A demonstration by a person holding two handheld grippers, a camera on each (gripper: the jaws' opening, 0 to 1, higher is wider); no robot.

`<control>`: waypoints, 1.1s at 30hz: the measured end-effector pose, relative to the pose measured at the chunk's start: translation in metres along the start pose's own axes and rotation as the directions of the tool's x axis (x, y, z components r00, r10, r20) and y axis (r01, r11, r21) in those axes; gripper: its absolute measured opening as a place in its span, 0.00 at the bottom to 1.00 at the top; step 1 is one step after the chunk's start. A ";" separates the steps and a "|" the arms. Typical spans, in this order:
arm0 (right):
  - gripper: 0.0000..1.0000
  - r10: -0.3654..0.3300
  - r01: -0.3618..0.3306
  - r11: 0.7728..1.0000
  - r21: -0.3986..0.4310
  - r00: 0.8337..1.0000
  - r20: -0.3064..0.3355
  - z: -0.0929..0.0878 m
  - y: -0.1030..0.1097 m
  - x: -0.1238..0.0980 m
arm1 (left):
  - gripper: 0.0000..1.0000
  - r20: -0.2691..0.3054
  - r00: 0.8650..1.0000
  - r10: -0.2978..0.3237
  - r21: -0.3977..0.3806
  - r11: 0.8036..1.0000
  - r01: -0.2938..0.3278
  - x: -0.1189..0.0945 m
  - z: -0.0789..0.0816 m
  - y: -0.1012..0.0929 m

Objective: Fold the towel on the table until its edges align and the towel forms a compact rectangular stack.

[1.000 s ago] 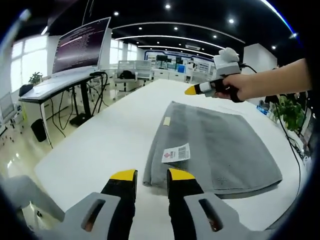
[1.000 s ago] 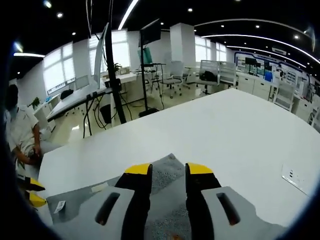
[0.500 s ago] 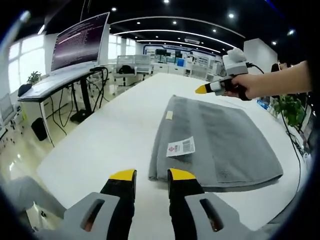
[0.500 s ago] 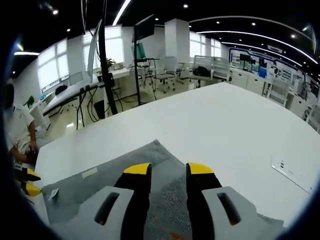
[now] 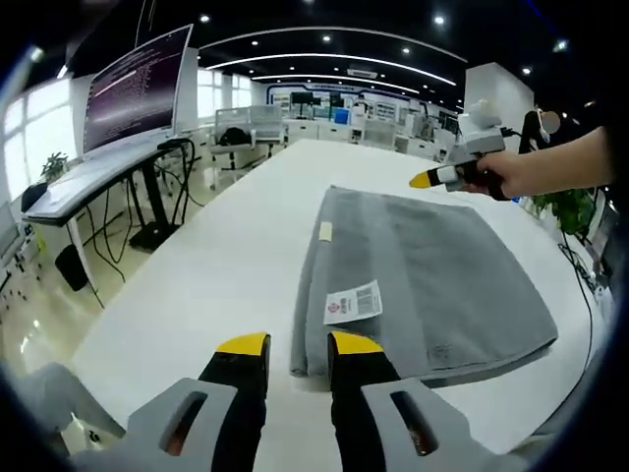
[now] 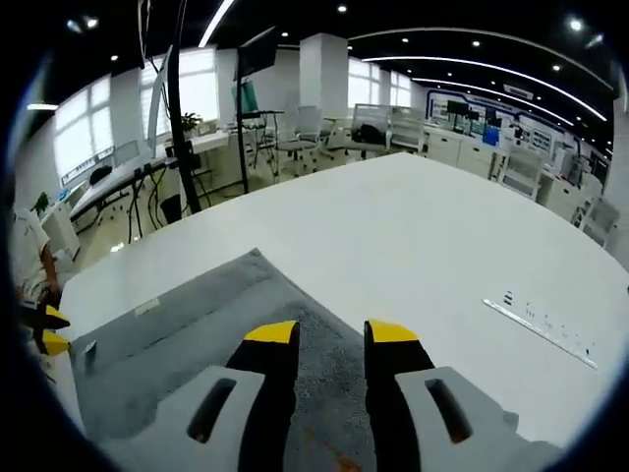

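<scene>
There is one towel (image 5: 423, 285) and it lies flat on one big white table (image 5: 226, 265). The towel is gray and looks soft and a bit fuzzy. It is folded over into a wide, flat shape with mostly straight sides, and its near edge looks thick, like two layers lying on top of each other. Two small tags sit on top of it: one white label (image 5: 352, 302) with red print and dark bars, and one small pale tag (image 5: 325, 231) farther along the same side. The table is smooth and plain, and a thin white strip with dark marks (image 6: 536, 327) lies on it, well away from the towel. There are two grippers. The left gripper (image 5: 297, 346) is gray with yellow tips, and its two jaws stand a little apart with nothing between them, right at the near corner of the towel. The right gripper (image 6: 331, 334) looks the same, and its jaws are also apart and hold nothing as it hangs over the towel (image 6: 197, 344) near the far corner. In the left gripper view a hand (image 5: 511, 177) holds that right gripper above the far edge of the towel. Behind the table stands one big dark screen (image 5: 133, 90) with lines of small writing on a desk.
</scene>
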State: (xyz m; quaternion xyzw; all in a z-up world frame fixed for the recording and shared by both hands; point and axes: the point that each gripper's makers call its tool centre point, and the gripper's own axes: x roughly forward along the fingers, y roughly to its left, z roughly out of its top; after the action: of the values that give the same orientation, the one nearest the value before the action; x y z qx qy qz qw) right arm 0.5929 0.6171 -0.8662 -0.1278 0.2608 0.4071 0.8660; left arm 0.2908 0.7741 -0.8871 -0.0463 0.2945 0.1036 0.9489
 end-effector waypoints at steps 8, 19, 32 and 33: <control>0.26 -0.035 0.035 0.999 0.023 0.999 -0.027 -0.018 -0.033 -0.016 | 0.23 -0.017 1.000 0.020 -0.007 1.000 -0.020 -0.001 -0.004 0.003; 0.25 -0.101 0.103 0.994 0.028 0.993 -0.055 -0.042 -0.079 -0.046 | 0.23 -0.045 0.999 0.013 -0.016 1.000 -0.014 0.003 -0.010 0.001; 0.25 -0.170 0.180 0.980 0.085 0.979 -0.112 -0.077 -0.119 -0.066 | 0.23 -0.064 0.998 0.003 -0.036 0.999 -0.005 0.015 -0.014 -0.004; 0.25 -0.173 0.184 0.978 0.093 0.978 -0.120 -0.080 -0.121 -0.066 | 0.23 -0.065 0.998 0.006 -0.033 0.999 -0.008 0.015 -0.014 -0.004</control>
State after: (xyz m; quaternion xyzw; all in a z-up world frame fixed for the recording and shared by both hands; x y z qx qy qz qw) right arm 0.6232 0.4635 -0.8955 -0.1280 0.3167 0.3057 0.8887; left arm 0.2961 0.7704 -0.9069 -0.0644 0.3235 0.1104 0.9376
